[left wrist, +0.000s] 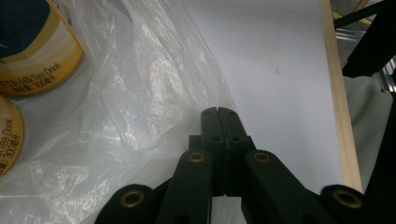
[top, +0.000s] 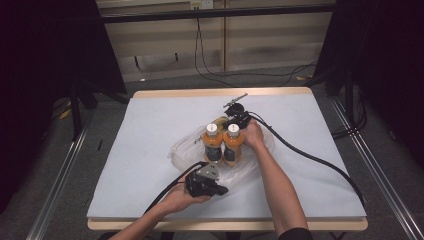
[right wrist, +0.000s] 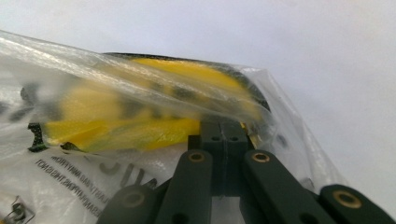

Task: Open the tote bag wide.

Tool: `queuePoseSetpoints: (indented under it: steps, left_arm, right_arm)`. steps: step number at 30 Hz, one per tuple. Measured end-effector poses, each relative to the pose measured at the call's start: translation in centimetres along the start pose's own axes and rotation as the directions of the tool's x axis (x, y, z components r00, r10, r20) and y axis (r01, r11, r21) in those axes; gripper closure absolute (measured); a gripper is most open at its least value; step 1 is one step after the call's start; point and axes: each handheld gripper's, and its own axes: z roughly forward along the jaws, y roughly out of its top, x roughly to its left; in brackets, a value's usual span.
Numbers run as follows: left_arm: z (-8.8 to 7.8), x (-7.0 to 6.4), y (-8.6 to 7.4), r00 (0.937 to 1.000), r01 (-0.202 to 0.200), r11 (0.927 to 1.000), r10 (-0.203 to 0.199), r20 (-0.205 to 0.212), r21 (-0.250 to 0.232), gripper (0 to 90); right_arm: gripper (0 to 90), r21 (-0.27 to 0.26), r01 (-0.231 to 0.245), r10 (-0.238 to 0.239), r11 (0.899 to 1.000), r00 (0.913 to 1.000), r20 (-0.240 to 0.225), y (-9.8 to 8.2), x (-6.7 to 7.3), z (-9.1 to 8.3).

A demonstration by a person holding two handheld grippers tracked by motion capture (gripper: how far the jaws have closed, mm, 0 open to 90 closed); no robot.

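Observation:
Two orange bottles with white caps (top: 212,142) (top: 232,142) stand side by side at the table's middle, on a crumpled clear plastic bag (top: 182,150). My left gripper (top: 222,190) lies at the bag's near edge. In the left gripper view its jaws (left wrist: 218,112) are shut, with the bag's edge (left wrist: 116,116) running into the tips; the bottles' labelled bases (left wrist: 32,51) show at the left. Behind the bottles my right gripper (top: 227,121) is shut (right wrist: 223,126) on the bag's film (right wrist: 70,172), which wraps a yellow packet (right wrist: 140,107).
A pale cloth (top: 150,125) covers the table, and a wooden rim (left wrist: 338,93) shows at its edge. Black cables (top: 310,155) trail from both grippers across the right and near side. Dark stands and floor cables surround the table.

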Motion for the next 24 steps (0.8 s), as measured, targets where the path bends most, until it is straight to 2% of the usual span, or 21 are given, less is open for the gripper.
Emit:
queuePoseSetpoints:
  steps: [2,3,5,6,8,11,14,16,17,18,20,22,24]
  left_arm:
    - [0.1,-0.2,0.0,0.9999,-0.009,0.9999,0.009,-0.009,-0.005,90.0]
    - [0.0,-0.2,0.1,0.9998,-0.016,0.9998,0.016,-0.010,0.010,90.0]
    - [-0.1,-0.2,0.1,0.9999,-0.012,0.9998,0.012,-0.005,0.018,90.0]
    - [0.1,-0.2,0.0,1.0000,-0.008,1.0000,0.008,-0.004,-0.004,90.0]
    - [0.0,-0.1,0.1,0.9999,-0.011,0.9999,0.011,0.005,0.011,90.0]
    - [0.0,-0.2,0.0,1.0000,0.000,1.0000,0.000,0.009,0.004,90.0]
    - [0.0,-0.3,0.2,1.0000,-0.001,0.9999,0.001,-0.002,0.014,90.0]
    - [0.0,-0.3,0.2,1.0000,0.003,0.9999,-0.003,0.004,0.013,90.0]
    - [-0.1,0.0,0.2,0.9996,0.007,0.9998,-0.008,0.029,0.017,90.0]
    - [0.1,-0.1,0.1,0.9997,0.024,0.9997,-0.024,0.011,-0.002,90.0]
    - [0.0,0.1,0.0,0.9992,0.034,0.9994,-0.034,0.022,-0.010,90.0]
    - [-0.2,0.1,0.2,0.9996,0.024,0.9997,-0.024,0.018,0.004,90.0]
    - [-0.3,0.0,0.2,0.9991,0.038,0.9988,-0.037,0.023,-0.031,90.0]
  right_arm:
    - [90.0,0.002,0.000,0.000,1.000,1.0000,0.008,0.1,0.0,0.0]
    - [90.0,0.007,0.019,-0.019,1.000,0.9989,0.044,0.3,0.2,0.2]
    - [90.0,0.010,0.029,-0.030,1.000,0.9974,0.066,0.4,0.4,0.3]
    - [90.0,0.010,0.033,-0.034,0.999,0.9971,0.068,0.5,0.3,0.3]
    - [90.0,0.012,0.021,-0.022,1.000,0.9975,0.068,0.5,0.2,0.4]
    - [90.0,-0.004,0.006,-0.006,1.000,0.9970,0.077,0.6,-0.2,0.5]
    - [90.0,-0.024,0.004,-0.002,1.000,0.9940,0.109,0.6,-0.2,0.7]
    - [90.0,-0.025,-0.009,0.012,1.000,0.9959,0.090,0.5,-0.3,0.7]
    - [90.0,-0.024,-0.005,0.007,1.000,0.9963,0.085,0.5,-0.4,0.6]
    - [90.0,-0.026,-0.012,0.014,1.000,0.9979,0.063,0.5,-0.3,0.5]
    - [90.0,-0.035,-0.006,0.007,0.999,0.9999,0.008,0.3,0.0,0.4]
    - [90.0,-0.045,-0.002,0.000,0.999,0.9995,-0.032,0.3,0.4,-0.1]
    - [90.0,-0.065,0.003,-0.005,0.998,0.9995,-0.033,0.4,0.7,-1.0]
